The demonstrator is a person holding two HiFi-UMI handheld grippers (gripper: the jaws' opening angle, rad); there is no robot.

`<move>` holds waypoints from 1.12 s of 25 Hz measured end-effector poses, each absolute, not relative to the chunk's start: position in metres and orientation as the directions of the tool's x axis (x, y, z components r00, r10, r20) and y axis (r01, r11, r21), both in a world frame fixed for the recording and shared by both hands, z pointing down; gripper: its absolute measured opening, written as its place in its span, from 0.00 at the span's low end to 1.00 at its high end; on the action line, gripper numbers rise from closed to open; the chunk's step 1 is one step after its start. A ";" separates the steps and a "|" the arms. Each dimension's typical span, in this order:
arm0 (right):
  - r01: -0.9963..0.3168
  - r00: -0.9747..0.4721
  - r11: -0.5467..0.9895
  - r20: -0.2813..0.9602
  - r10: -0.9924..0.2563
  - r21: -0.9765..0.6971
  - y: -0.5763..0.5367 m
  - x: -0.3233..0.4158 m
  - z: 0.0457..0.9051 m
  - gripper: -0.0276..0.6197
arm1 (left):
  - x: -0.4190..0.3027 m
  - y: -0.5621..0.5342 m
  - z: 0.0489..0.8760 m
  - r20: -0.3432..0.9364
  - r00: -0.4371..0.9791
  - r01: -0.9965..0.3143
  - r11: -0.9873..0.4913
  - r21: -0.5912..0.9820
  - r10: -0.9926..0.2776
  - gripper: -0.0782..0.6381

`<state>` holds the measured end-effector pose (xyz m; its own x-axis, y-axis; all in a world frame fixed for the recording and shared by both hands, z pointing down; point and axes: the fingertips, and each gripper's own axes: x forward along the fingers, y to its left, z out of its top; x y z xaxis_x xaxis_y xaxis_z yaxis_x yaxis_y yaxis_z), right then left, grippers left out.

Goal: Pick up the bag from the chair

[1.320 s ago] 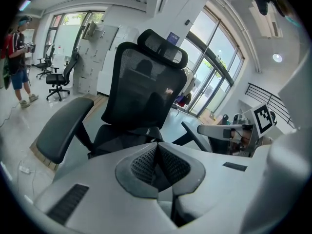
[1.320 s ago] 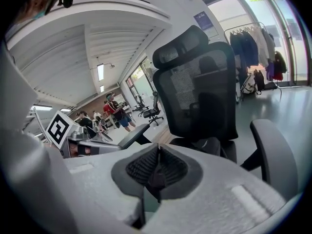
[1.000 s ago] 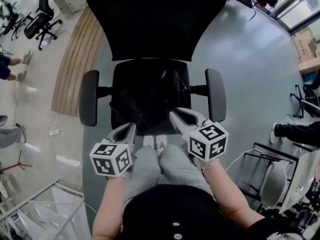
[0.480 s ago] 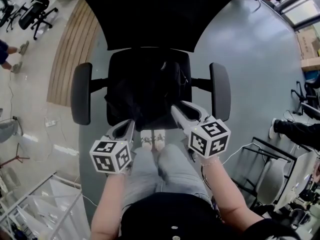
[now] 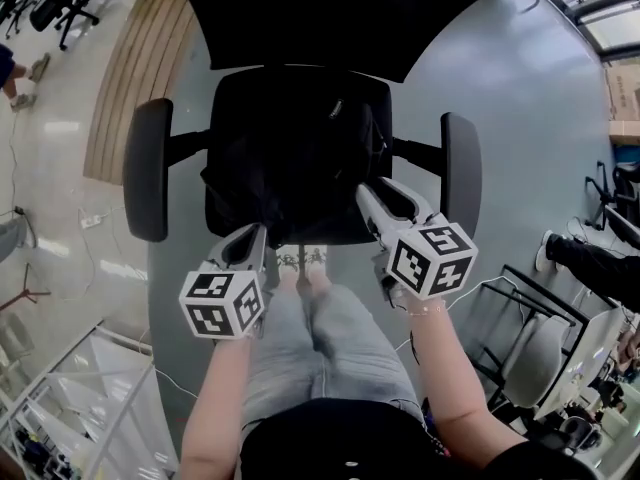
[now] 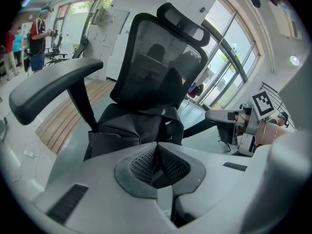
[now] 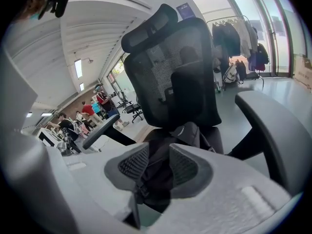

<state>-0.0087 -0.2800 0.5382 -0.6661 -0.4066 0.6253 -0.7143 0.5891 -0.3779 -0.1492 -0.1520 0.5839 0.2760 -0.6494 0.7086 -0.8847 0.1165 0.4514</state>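
The bag (image 5: pixel 290 178) is lying on the seat of the chair (image 5: pixel 320 18), in front of the backrest and between the two armrests. The left tongs (image 5: pixel 262 233) are hanging at the seat's front-left edge. The right tongs (image 5: pixel 378 190) are hanging just beside the bag's right side.

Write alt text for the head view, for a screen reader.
Looking steeply down: a black bag lies on the seat of an office chair, with the person's two grippers at the seat's front edge. The left gripper is shut and empty; on the right gripper the jaws have just been opening, nothing clamped between them.
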 end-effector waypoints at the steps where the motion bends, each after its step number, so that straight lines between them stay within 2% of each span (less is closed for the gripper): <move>1: -0.717 -0.664 0.587 0.626 -0.409 -0.376 -0.282 -0.009 0.541 0.25 | -0.151 -0.151 0.588 0.711 0.271 -0.884 0.125 0.451 -0.649 0.13; 7: -0.727 -0.644 0.586 0.651 -0.401 -0.358 -0.291 -0.007 0.568 0.25 | -0.160 -0.148 0.613 0.740 0.239 -0.894 0.155 0.421 -0.629 0.13; 10: -0.738 -0.628 0.578 0.669 -0.397 -0.349 -0.296 -0.006 0.584 0.29 | -0.162 -0.150 0.623 0.753 0.223 -0.899 0.167 0.404 -0.619 0.14; 11: -0.740 -0.624 0.578 0.675 -0.395 -0.345 -0.298 -0.006 0.589 0.30 | -0.163 -0.150 0.627 0.758 0.215 -0.901 0.175 0.398 -0.616 0.17; 14: -0.745 -0.607 0.584 0.691 -0.393 -0.322 -0.305 -0.007 0.605 0.33 | -0.165 -0.151 0.640 0.774 0.193 -0.897 0.212 0.388 -0.603 0.37; 18: -0.763 -0.575 0.578 0.710 -0.407 -0.288 -0.322 -0.006 0.626 0.38 | -0.175 -0.153 0.657 0.793 0.113 -0.892 0.290 0.346 -0.598 0.51; 21: -0.777 -0.555 0.567 0.721 -0.415 -0.272 -0.334 -0.006 0.640 0.41 | -0.181 -0.154 0.668 0.804 0.061 -0.885 0.340 0.317 -0.592 0.57; 28: -0.795 -0.513 0.561 0.748 -0.421 -0.229 -0.362 -0.007 0.682 0.49 | -0.176 -0.161 0.694 0.816 0.013 -0.871 0.394 0.293 -0.577 0.60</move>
<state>-0.0067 -0.3617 0.6816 -0.5129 -0.4209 0.7482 -0.7952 0.5612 -0.2294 -0.1757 -0.1610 0.6936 0.0134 -0.5775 0.8163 -0.8714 0.3936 0.2927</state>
